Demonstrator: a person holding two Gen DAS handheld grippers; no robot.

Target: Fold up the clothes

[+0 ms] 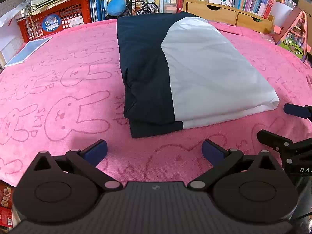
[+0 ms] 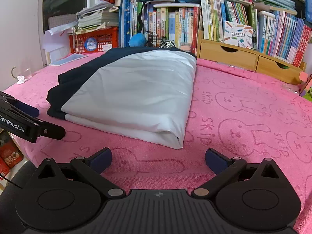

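A navy and white garment (image 1: 175, 74) lies folded into a thick rectangle on the pink rabbit-print towel (image 1: 58, 97). In the right wrist view the same garment (image 2: 132, 93) shows its white panel on top and navy along the left. My left gripper (image 1: 155, 151) hovers open just in front of the garment's near edge, holding nothing. My right gripper (image 2: 158, 159) is open too, short of the garment's near white corner, with nothing between its fingers. Each gripper shows at the edge of the other's view: the right gripper (image 1: 276, 124) and the left gripper (image 2: 35, 120).
Behind the towel stand a red crate (image 1: 54, 17), rows of books (image 2: 175, 25), a wooden drawer unit (image 2: 243, 58) and a small model bicycle (image 1: 143, 6). A flat blue booklet (image 1: 27, 50) lies at the far left. A pink toy house (image 1: 294, 33) stands at the far right.
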